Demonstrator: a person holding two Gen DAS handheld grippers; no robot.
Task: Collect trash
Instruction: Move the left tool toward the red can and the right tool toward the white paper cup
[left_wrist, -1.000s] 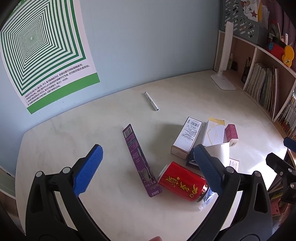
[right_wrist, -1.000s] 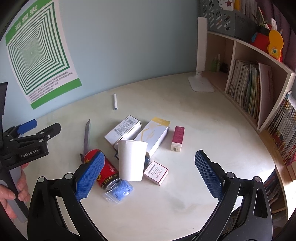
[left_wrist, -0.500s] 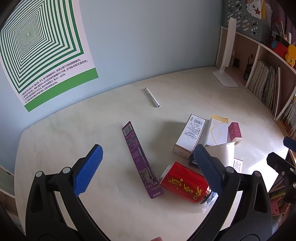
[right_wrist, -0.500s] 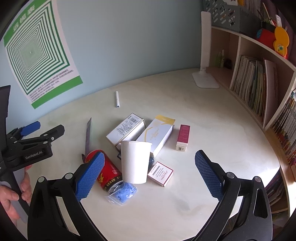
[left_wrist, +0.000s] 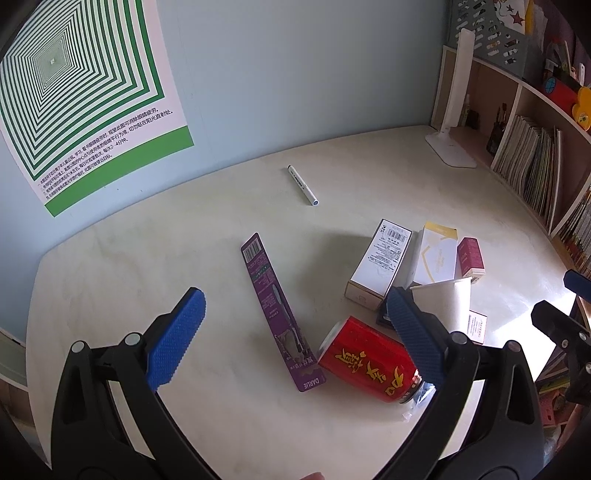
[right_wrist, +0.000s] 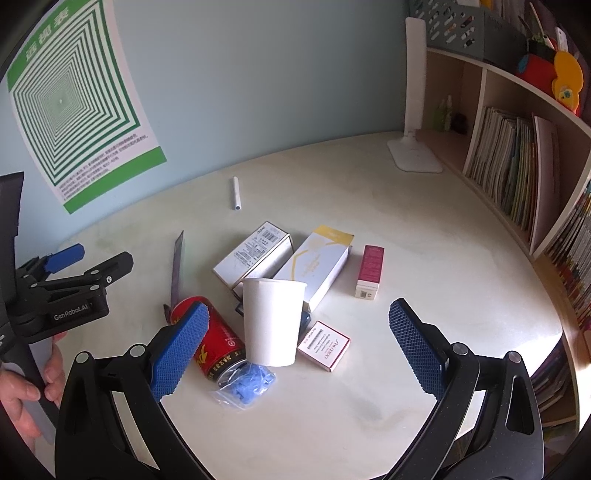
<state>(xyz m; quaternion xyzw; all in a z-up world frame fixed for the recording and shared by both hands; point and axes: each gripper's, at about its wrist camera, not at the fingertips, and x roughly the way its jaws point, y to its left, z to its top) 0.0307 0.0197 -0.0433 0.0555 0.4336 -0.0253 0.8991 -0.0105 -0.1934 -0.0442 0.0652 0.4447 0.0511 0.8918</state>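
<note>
While both tongs hang apart and empty, your right gripper (right_wrist: 295, 343) frames the paper cup (right_wrist: 272, 320) at frame centre. It stands upright and light; a glancing finger could tip it onto the red can (right_wrist: 214, 341) lying at its left, which could roll. The blue bag (right_wrist: 248, 382) below looks slippery. Your left gripper (left_wrist: 291, 332) hovers over the purple card (left_wrist: 279, 315). Boxes (right_wrist: 284, 258) crowd behind; no bin visible.
</note>
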